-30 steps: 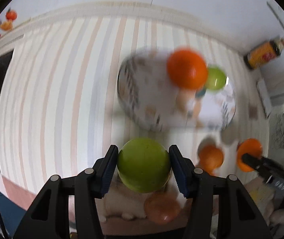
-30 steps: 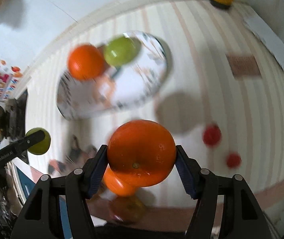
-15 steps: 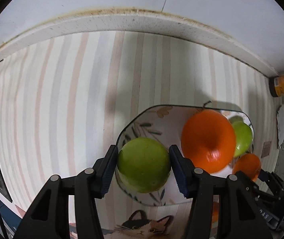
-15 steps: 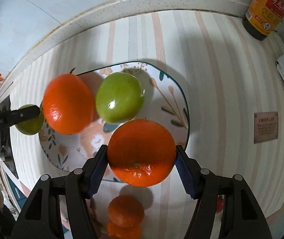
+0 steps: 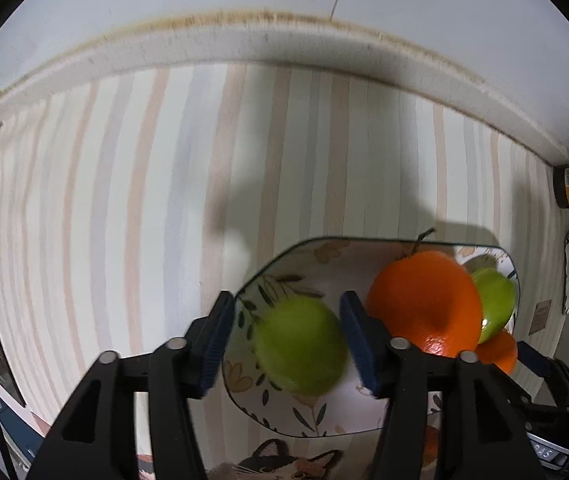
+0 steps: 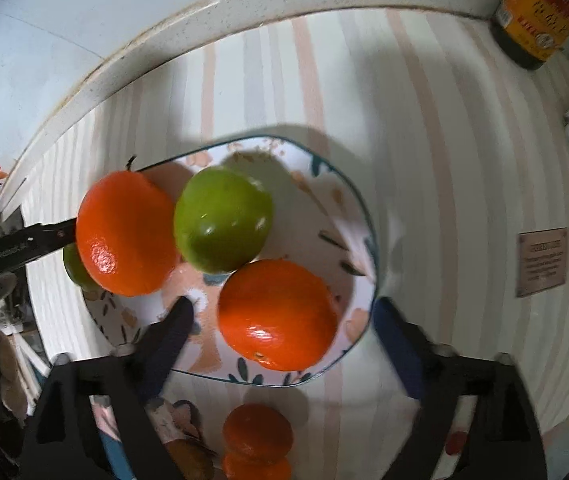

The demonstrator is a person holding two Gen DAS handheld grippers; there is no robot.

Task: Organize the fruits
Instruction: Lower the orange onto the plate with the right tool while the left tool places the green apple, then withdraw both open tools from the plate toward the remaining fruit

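Left claw (image 5: 284, 340): jaws opening, green fruit (image 5: 300, 344) loose between them, over the plate's (image 5: 284, 252) left edge.
Plate: near the counter's (image 5: 124, 200) back edge; holds an orange (image 6: 124, 236) and an apple (image 6: 222, 218).
Right claw (image 6: 284, 320): jaws opening wide, second orange (image 6: 278, 314) free between them, at the plate's front edge.

Plate (image 6: 364, 216) on the bench (image 6: 424, 120), four fruits in it: one (image 6: 278, 316) at the near rim, two (image 6: 222, 220) side by side behind. Bottle (image 6: 536, 12) at the far right corner by the wall.
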